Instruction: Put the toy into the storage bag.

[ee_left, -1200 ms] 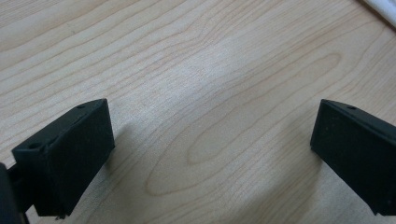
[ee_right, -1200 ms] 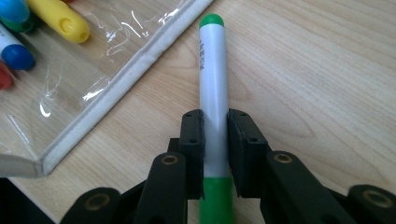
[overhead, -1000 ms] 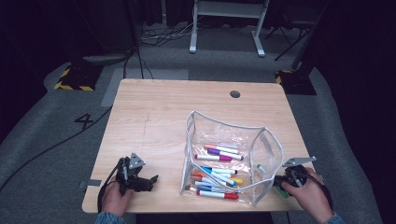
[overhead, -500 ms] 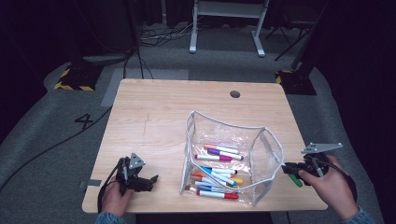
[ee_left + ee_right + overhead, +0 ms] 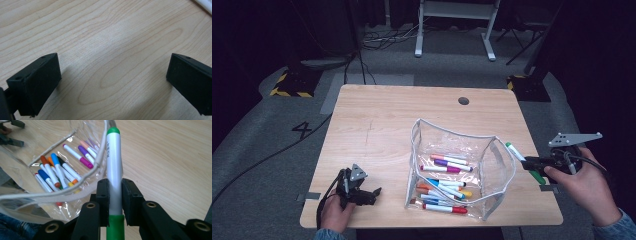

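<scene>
Counter (image 5: 377, 125) first, since it's the biggest thing going: pale wood, with a small dark hole seen at about 1 o'clock from its middle in the high view. Next down in size is the clear pouch (image 5: 497, 165), stood open toward 5 o'clock of the counter's middle, white trim along its rim, and a bunch of loose markers (image 5: 444, 177) are laid flat inside it, with purple, orange, blue and red caps mixed together. Then the left gripper (image 5: 362, 192), parked low at roughly 7 o'clock near the front edge; its jaws are spread wide with nothing but bare wood between them in the left gripper view. The right gripper (image 5: 532, 162) is held up off the counter at about 4 o'clock, just beside the pouch's right wall. Smallest bit: a white marker with green ends (image 5: 113, 170) is pinched around its barrel by that gripper's narrowed jaws, its far tip pointed toward the pouch rim.
</scene>
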Demonstrator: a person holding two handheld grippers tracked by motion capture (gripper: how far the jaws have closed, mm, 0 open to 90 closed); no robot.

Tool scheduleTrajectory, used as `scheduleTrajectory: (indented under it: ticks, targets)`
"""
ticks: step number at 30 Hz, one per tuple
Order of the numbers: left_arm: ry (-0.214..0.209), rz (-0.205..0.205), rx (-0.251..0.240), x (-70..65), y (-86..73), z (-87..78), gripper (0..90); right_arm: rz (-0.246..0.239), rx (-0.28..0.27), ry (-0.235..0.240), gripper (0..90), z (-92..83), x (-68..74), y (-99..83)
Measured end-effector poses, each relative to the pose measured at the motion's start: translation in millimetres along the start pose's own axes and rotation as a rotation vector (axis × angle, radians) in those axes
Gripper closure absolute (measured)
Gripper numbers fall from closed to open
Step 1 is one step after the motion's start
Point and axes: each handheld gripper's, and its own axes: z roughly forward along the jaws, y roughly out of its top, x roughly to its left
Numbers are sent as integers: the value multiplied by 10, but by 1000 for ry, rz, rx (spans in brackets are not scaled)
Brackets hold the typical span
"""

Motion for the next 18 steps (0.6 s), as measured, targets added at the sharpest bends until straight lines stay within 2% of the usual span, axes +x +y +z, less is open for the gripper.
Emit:
scheduleTrajectory:
  ticks: [3, 9, 18]
  targets:
    - [0, 0, 0, 0, 0, 0, 0, -19, -10, 17, 768, -65, 50, 103]
    - [0, 0, 0, 0, 0, 0, 0, -89, -22, 50, 768, -165, 211, 349]
    - [0, 2, 2, 2, 0, -1, 0, -191, 0, 108, 767, -125, 510, 669]
